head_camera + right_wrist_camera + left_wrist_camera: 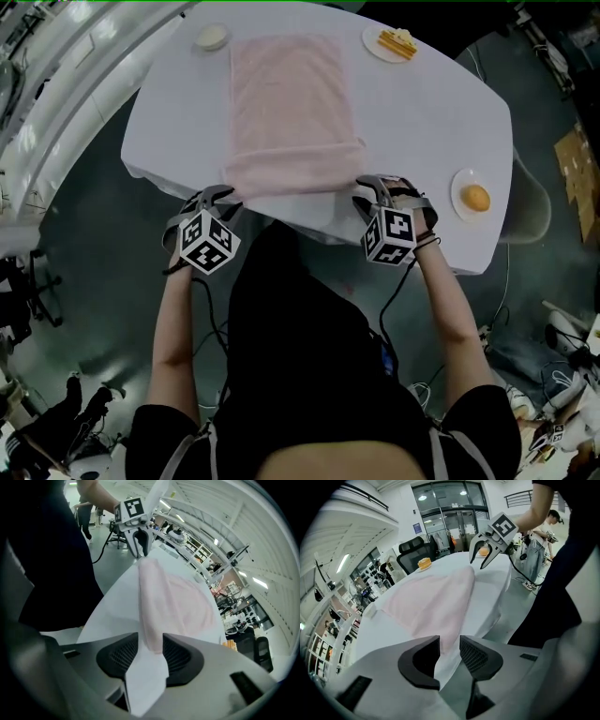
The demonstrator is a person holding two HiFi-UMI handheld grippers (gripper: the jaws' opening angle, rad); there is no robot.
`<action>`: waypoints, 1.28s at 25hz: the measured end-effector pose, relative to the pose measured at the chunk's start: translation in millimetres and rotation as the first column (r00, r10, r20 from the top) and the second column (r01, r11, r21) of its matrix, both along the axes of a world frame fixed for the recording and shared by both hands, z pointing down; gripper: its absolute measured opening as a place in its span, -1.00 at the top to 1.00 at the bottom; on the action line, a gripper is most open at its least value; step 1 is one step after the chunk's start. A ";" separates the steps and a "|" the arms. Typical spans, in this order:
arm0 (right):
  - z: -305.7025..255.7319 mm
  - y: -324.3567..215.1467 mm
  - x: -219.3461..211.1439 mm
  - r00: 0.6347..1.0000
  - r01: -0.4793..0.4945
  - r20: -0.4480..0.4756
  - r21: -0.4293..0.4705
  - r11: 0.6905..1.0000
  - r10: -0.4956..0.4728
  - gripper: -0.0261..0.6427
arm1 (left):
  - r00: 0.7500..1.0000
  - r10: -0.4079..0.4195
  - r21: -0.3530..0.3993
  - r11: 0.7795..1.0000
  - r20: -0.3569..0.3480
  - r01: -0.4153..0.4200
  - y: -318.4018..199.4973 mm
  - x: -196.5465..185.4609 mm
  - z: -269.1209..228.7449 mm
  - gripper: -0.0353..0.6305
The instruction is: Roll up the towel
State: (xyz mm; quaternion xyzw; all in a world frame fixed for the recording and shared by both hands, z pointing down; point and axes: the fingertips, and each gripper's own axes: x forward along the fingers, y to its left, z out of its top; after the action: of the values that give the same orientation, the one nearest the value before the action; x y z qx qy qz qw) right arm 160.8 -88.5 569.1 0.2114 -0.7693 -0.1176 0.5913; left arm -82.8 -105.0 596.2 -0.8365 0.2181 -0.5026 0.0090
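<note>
table [431, 112]: white cloth, stretches ahead of both sets of fingers
towel [291, 94]: pink, flat on the table, near end turned over once; that fold spans from one gripper's fingers to the other's
left gripper [450, 645]: fingers spread, fold's left corner just ahead of the gap, nothing pinched
right gripper [151, 641]: fingers spread wider, fold's right corner between the tips, no squeeze evident
plates: small dish [212, 37] far beyond left fingers; yellow food plate [392, 43] far beyond right fingers; orange food plate [472, 195] just outboard of right fingers
step: looks like first turn made, lining up for the second
next: pinch both corners together, turn them over evenly, away from the body
count: 1 table, 1 towel, 2 grippers, 3 plates
</note>
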 end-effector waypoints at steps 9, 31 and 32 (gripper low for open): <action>29.9 -21.5 -2.2 0.998 0.021 -0.061 -0.059 0.998 -0.025 0.41 | 0.994 0.061 -0.064 0.996 0.092 -0.055 -15.4 -3.6 27.2 0.49; -4.3 18.6 3.8 0.999 0.012 -0.051 0.002 1.000 -0.012 0.86 | 0.980 0.156 -0.011 0.988 0.124 -0.156 20.2 -5.1 -4.3 0.84; -5.5 23.2 3.2 0.999 0.011 -0.050 0.005 1.000 -0.011 0.86 | 0.980 0.155 -0.010 0.988 0.123 -0.155 25.5 -6.0 -6.1 0.84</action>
State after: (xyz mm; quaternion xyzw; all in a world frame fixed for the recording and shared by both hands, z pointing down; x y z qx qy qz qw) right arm 164.0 -65.3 563.6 0.2059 -0.7552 -0.1280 0.6090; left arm -88.8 -79.4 590.1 -0.8184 0.1514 -0.5509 0.0615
